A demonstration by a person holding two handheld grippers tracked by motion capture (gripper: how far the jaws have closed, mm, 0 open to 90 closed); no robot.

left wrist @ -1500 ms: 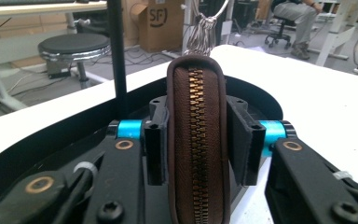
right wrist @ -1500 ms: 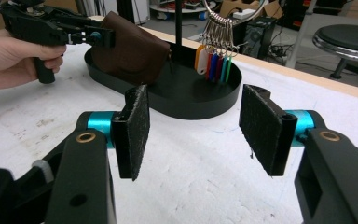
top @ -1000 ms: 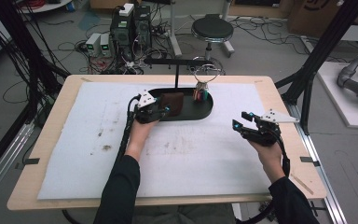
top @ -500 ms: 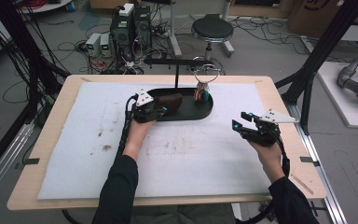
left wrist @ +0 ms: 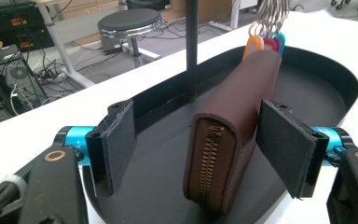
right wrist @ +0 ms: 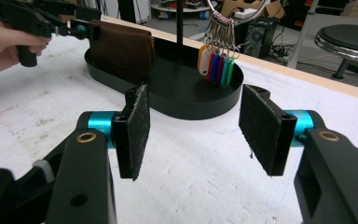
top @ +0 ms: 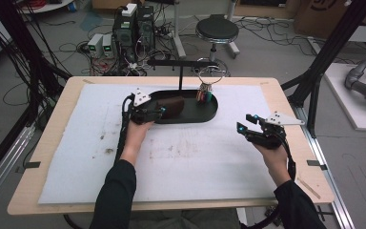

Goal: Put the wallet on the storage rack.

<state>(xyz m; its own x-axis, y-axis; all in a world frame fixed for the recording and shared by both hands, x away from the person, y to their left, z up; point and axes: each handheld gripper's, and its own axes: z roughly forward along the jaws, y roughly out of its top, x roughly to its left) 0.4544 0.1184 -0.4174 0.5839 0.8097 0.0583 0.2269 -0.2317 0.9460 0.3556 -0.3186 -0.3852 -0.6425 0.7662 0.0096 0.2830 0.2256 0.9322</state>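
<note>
Your left gripper [left wrist: 205, 154] is spread wide around the wallet [left wrist: 233, 135], gripping nothing: the wallet stands on its long edge between the two pads, touching or nearly touching one and well clear of the other. Your right gripper [right wrist: 193, 133] is just as wide open and empty, hovering over the bare mat [top: 205, 157] near the bench's right edge, jaws aimed toward the tray [top: 209, 114].

The wallet sits at the left end of the black oval tray, zip end facing you, tilted a little. At the tray's right end a bunch of coloured key tags [right wrist: 216, 63] hangs on a ring from the stand [top: 180, 71] that rises at the tray's back rim.

The risk, as I judge it, is the uneven gap. If you close now, one pad may meet the leather first and push the wallet over or slide it along the tray floor before the other pad arrives. Centre it first. Go too low and the jaws could catch the tray's rim and drag it.
</note>
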